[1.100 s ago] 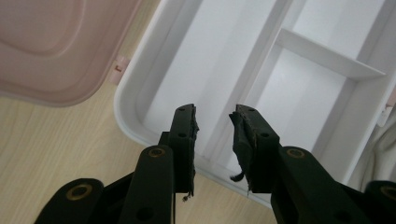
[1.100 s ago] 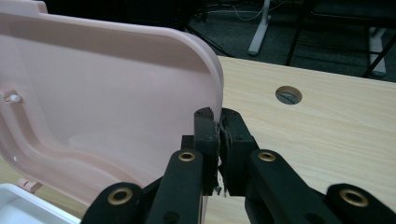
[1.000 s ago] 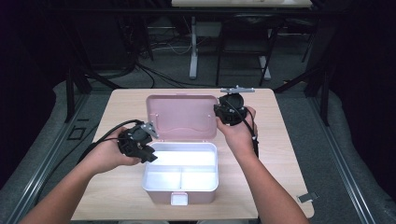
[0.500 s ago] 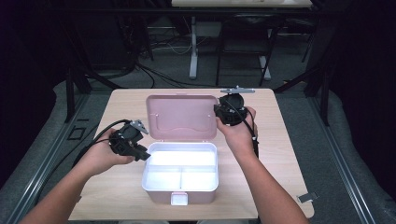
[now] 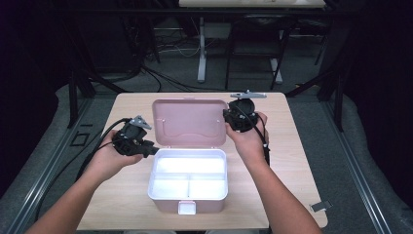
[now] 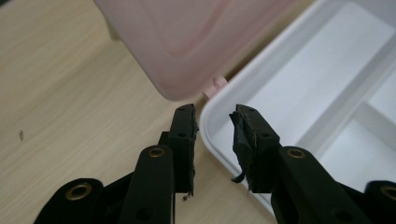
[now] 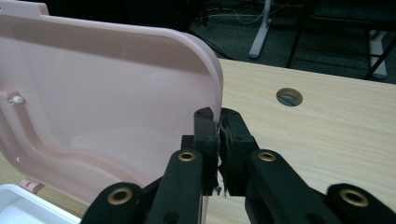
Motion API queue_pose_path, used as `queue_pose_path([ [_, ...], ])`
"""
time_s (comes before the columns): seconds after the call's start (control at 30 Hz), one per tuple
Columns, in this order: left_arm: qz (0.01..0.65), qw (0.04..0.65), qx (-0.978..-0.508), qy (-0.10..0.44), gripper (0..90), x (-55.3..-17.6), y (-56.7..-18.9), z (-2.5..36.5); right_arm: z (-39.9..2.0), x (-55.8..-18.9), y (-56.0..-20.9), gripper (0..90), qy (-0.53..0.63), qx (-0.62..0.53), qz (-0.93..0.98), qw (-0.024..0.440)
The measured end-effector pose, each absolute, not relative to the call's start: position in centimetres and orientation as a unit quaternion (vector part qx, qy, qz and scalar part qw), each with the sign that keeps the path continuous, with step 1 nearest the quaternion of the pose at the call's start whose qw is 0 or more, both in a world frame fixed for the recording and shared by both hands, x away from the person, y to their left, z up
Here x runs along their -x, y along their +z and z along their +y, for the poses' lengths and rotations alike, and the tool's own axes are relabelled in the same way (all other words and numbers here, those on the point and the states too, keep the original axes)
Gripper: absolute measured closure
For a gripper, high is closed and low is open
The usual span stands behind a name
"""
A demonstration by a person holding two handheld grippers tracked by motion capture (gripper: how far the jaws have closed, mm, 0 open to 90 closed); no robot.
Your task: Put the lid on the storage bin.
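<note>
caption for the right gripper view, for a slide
Right gripper pinches the side edge of the raised pink lid, above the wooden table.

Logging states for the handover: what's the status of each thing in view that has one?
Pink plastic lid: open, raised, pinched at its right edge.
White plastic divided box: open, compartments empty.
Pink front latch: undone.
Right gripper: shut on the lid's edge.
Left gripper: open, by the box's rim.

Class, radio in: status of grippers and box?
Right gripper shut on pink lid edge. Left gripper open at white box corner. Nothing in the way.
</note>
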State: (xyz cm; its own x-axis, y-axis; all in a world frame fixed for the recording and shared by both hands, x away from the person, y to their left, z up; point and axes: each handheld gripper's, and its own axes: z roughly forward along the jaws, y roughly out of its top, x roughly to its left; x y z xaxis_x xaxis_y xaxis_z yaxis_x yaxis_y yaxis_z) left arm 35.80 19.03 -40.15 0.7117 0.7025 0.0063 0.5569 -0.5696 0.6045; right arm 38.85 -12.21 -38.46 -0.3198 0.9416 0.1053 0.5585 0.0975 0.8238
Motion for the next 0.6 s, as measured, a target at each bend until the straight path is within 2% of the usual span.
queue_pose_path([
  [0.17,0.379,0.323,-0.855,0.144,69.7,-36.5,-39.4,19.5,-12.2,-38.8,-38.5,86.7,0.412,-0.533,0.700,0.236],
  [0.47,0.397,0.373,-0.810,0.215,67.9,-37.4,-37.6,19.8,-12.3,-38.5,-38.5,86.7,0.413,-0.531,0.701,0.236],
  [0.6,0.406,0.383,-0.799,0.224,66.7,-37.8,-37.6,19.7,-12.3,-38.4,-38.6,86.7,0.421,-0.528,0.697,0.241],
])
